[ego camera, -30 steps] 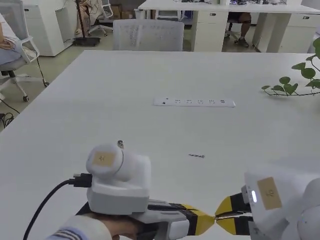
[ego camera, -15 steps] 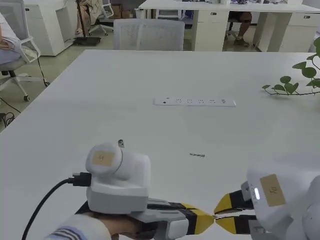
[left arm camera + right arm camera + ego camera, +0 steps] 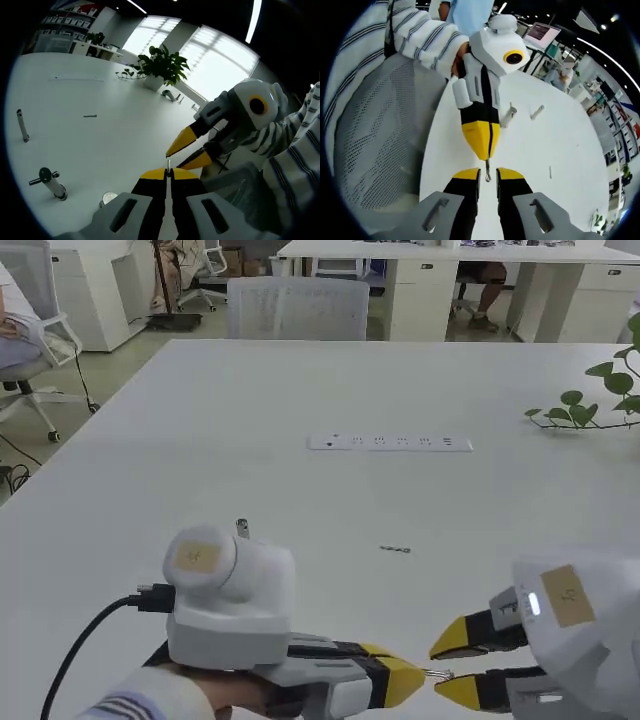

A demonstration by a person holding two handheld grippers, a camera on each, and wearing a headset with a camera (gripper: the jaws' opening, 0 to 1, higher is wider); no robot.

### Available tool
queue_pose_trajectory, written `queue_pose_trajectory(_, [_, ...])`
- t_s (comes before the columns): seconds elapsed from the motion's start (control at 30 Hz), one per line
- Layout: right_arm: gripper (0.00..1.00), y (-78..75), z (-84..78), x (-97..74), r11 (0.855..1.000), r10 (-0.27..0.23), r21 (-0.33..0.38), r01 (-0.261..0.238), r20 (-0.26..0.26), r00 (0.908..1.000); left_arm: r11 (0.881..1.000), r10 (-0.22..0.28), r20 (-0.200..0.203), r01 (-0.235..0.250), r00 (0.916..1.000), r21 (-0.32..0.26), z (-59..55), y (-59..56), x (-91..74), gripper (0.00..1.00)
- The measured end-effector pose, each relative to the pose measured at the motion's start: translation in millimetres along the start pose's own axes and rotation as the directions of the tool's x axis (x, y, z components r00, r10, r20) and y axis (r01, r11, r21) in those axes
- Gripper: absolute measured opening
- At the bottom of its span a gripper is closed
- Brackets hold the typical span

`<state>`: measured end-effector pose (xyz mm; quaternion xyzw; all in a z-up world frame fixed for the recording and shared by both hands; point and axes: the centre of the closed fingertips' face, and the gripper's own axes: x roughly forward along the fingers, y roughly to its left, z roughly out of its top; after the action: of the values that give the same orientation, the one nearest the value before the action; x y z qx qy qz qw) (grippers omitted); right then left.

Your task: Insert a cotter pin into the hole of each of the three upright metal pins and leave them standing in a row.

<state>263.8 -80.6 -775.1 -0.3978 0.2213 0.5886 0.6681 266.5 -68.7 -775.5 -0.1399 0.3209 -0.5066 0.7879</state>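
My left gripper (image 3: 420,679) is low in the head view, shut on a small cotter pin (image 3: 169,163) that sticks out past its yellow tips. My right gripper (image 3: 436,670) faces it tip to tip, jaws open on either side of the cotter pin's (image 3: 488,169) free end. One upright metal pin (image 3: 50,183) has a cotter pin through it. A second metal pin (image 3: 21,125) stands bare, and a third metal pin (image 3: 107,198) shows just below the left gripper. A spare cotter pin (image 3: 394,549) lies flat on the table.
A white power strip (image 3: 390,443) lies across the middle of the white table (image 3: 300,400). A leafy vine (image 3: 585,410) trails in at the right edge. A chair (image 3: 296,308) stands behind the far edge. One metal pin (image 3: 241,528) stands behind the left gripper.
The right gripper's jaws have opened off the cotter pin and drawn back slightly to the right. The left gripper still holds the pin in about the same place.
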Motion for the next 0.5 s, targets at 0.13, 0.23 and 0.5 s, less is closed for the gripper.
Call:
queue_pose_trajectory(0.13, [0.14,-0.6,-0.8,-4.1,0.996,0.025,0.079,-0.029,0.047,0.9986,0.999,-0.019,0.008,0.019,0.9998,0.027,1.9,-3.8,-4.6,0.00])
queue_pose_trajectory(0.23, [0.14,-2.6,-0.2,-8.3,0.992,0.035,0.117,-0.045,0.083,0.9959,0.997,-0.035,0.008,0.034,0.9994,0.064,1.8,-5.3,-7.9,0.00])
queue_pose_trajectory(0.5, [0.14,5.1,9.9,-15.7,0.955,0.109,0.251,-0.157,0.196,0.9746,0.984,-0.059,-0.005,0.059,0.9983,0.169,-2.2,-8.1,-15.3,0.00])
